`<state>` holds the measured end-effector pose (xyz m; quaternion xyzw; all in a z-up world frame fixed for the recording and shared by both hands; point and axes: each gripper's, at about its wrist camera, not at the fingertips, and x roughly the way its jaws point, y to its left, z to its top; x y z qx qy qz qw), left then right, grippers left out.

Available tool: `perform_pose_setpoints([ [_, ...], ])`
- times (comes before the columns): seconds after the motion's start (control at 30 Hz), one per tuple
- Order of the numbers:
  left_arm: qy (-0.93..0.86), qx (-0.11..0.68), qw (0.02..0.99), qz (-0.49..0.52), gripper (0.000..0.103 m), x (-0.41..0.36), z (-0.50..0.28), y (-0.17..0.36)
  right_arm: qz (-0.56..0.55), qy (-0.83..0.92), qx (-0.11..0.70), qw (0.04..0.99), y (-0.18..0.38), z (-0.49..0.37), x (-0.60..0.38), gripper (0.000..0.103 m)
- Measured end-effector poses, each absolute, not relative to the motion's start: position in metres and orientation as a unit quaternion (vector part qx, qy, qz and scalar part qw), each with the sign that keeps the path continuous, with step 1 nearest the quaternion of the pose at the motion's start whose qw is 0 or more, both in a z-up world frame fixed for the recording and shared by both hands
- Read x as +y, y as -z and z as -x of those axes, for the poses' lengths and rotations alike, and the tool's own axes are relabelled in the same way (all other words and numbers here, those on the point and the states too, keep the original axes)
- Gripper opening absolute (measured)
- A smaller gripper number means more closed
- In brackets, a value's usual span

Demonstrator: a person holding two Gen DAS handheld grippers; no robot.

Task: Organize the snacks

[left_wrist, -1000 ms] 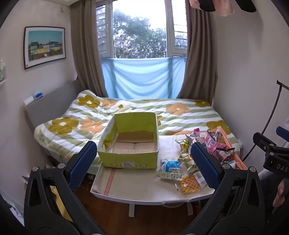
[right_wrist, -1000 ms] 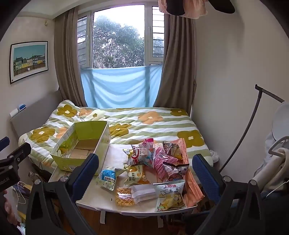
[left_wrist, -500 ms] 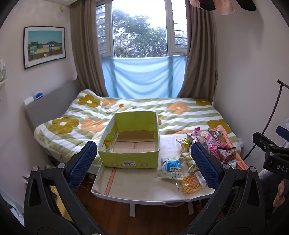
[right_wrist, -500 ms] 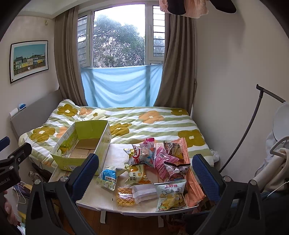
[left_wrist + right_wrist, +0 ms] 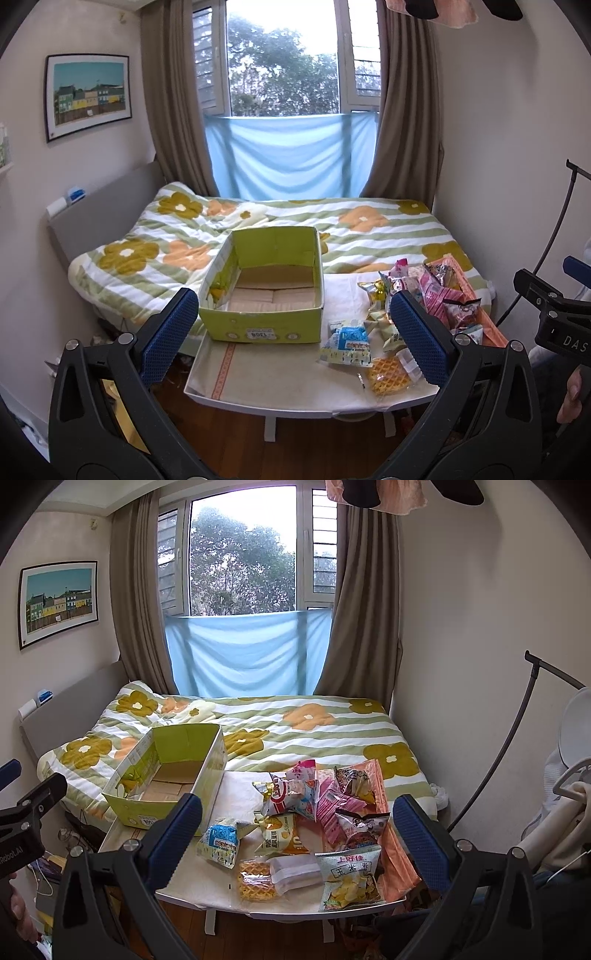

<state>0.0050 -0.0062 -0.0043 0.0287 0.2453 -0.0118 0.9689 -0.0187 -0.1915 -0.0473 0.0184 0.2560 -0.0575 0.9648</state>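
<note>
Cardboard, lime-green outside and bare brown within, is what you have on the left of the table (image 5: 280, 387): the open box (image 5: 266, 295) stands empty, its label facing you. Your left gripper (image 5: 291, 328) hangs short of the near table edge with its blue fingers (image 5: 168, 330) spread wide and nothing between them, framing the box and the first packets.

Just right of the box, on the cloth, lies the blue-and-white packet (image 5: 219, 840), and nearer you the waffle pack (image 5: 255, 880), close to the near edge. Further right the snacks (image 5: 317, 812) are heaped, several overlapping: a yellow cake pouch (image 5: 279, 832), pink wrappers (image 5: 334, 805) and, nearest, the corn-chip bag (image 5: 349, 877). Your right gripper (image 5: 299, 834) is likewise released and empty, held back from the table over that pile.

Nothing looks sorted yet, so a first pick is what I judge comes next. The risks as I read them:
- foil pouches are slick and puffy; a shallow pinch may let one slide out on the way to the box
- pulling from the heap could drag neighbours off the right or near edge
- the waffle pack may be nudged to the floor
- a hard squeeze may crush the chips
- the light box could shift if you bump its wall
</note>
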Motion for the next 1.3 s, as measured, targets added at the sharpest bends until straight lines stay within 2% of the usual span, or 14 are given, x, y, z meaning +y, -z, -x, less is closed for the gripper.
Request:
perform_pose_setpoints([
  [1.3,0.020,0.252,0.967,-0.023,0.103,-0.0002,-0.0101,0.0077,-0.017,0.058,0.262,0.963,0.0548,0.0144,-0.1840,0.103],
])
